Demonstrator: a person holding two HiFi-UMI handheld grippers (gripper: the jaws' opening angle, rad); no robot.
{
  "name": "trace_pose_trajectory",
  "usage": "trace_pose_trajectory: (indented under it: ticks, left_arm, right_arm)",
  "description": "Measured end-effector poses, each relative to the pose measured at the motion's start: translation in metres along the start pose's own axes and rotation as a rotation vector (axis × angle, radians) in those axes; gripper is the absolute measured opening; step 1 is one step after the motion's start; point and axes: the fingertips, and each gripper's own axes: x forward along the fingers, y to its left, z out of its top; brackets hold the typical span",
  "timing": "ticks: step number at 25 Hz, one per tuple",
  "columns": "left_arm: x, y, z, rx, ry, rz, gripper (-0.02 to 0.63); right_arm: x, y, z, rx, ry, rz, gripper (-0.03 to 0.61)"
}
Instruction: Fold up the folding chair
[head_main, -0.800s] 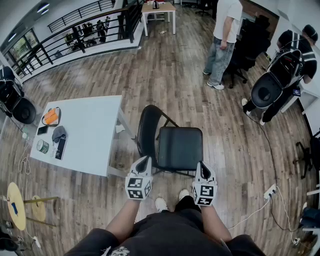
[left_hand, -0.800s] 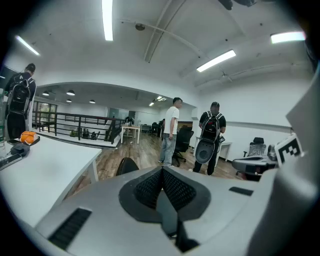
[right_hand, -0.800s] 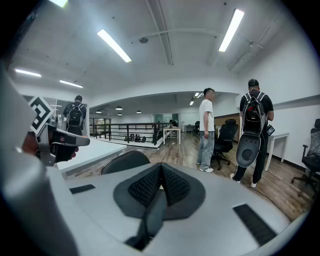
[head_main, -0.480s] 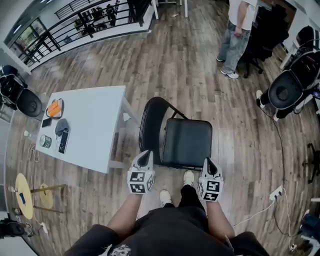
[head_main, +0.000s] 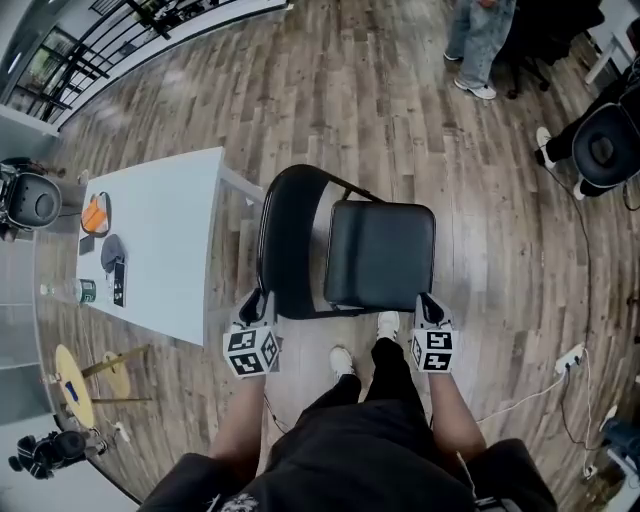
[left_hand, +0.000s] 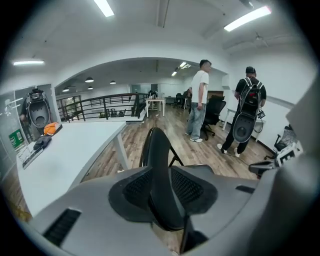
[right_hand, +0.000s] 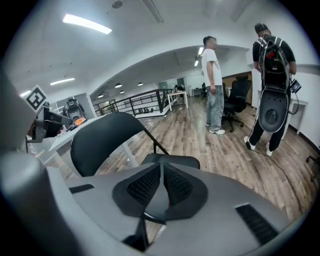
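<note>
The black folding chair stands unfolded in front of me, its backrest (head_main: 290, 240) to the left and its seat (head_main: 380, 252) to the right in the head view. My left gripper (head_main: 258, 302) is at the near edge of the backrest. In the left gripper view the backrest (left_hand: 159, 150) runs edge-on between the jaws, and the left gripper (left_hand: 161, 200) is shut on it. My right gripper (head_main: 428, 300) sits by the seat's near right corner, and the right gripper (right_hand: 161, 187) is shut on nothing. Backrest (right_hand: 102, 142) and seat (right_hand: 172, 161) lie beyond it.
A white table (head_main: 150, 250) carrying small items stands close to the chair's left. Two people (right_hand: 214, 85) stand across the wooden floor, one beside an office chair (head_main: 605, 145). A power strip (head_main: 570, 358) with cables lies to the right. My feet (head_main: 345, 358) are just under the chair's near edge.
The head view has tipped further down. My left gripper moved left, from the seat's near left corner onto the backrest's edge. The right gripper stayed at the seat's near right corner.
</note>
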Motion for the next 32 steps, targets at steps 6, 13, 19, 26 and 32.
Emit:
trace_pose_trajectory:
  ticks: [6, 13, 19, 26, 32]
  left_arm:
    - [0.048, 0.015, 0.011, 0.018, 0.094, 0.043, 0.245]
    - [0.094, 0.017, 0.009, 0.01, 0.223, 0.005, 0.314]
    - [0.127, 0.019, -0.002, 0.036, 0.307, -0.016, 0.342]
    - [0.157, 0.015, -0.012, -0.001, 0.37, -0.095, 0.341]
    - [0.177, 0.02, -0.017, -0.004, 0.388, -0.115, 0.341]
  right_arm:
    - [0.063, -0.029, -0.034, 0.132, 0.147, 0.103, 0.199]
    - [0.119, -0.072, -0.092, 0.231, 0.343, 0.171, 0.299]
    - [0.165, -0.11, -0.144, 0.335, 0.449, 0.211, 0.308]
    - [0.209, -0.144, -0.2, 0.391, 0.533, 0.223, 0.311]
    - [0.243, -0.136, -0.245, 0.433, 0.561, 0.368, 0.331]
